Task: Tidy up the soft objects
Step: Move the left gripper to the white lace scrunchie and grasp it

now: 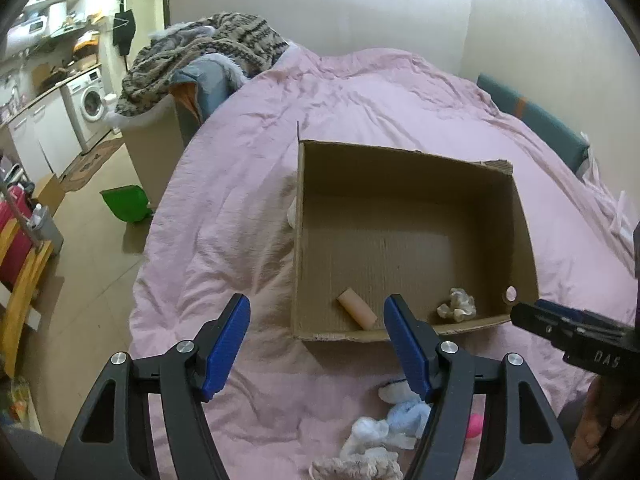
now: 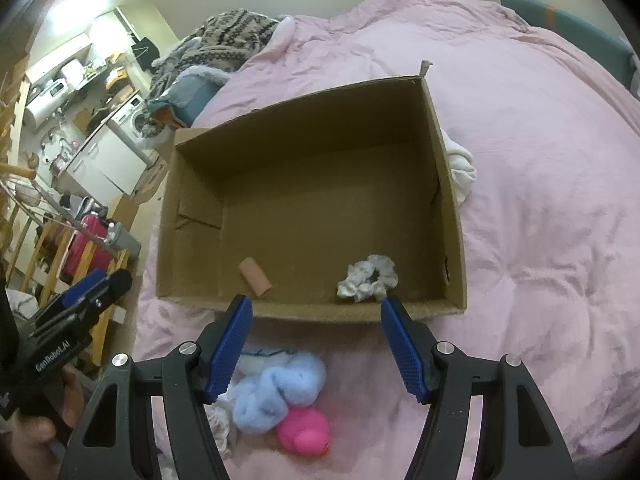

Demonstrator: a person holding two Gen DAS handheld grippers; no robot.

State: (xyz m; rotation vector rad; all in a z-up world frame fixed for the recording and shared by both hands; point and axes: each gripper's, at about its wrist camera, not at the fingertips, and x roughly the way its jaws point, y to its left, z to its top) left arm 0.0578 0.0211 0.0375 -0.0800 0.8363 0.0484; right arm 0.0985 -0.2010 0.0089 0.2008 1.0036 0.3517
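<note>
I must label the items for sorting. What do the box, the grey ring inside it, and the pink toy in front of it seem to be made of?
The box: corrugated cardboard, matt brown, with torn fluted edges. The grey ring: gathered fabric, probably a scrunchie, soft and ruffled. The pink toy: smooth with a slight sheen, likely rubber or soft plastic, duck-shaped; the exact material is unclear.

Open-topped box (image 2: 448, 184), mostly bare floor inside.

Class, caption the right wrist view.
Open right gripper above cardboard box holding scrunchie and roll.
</note>
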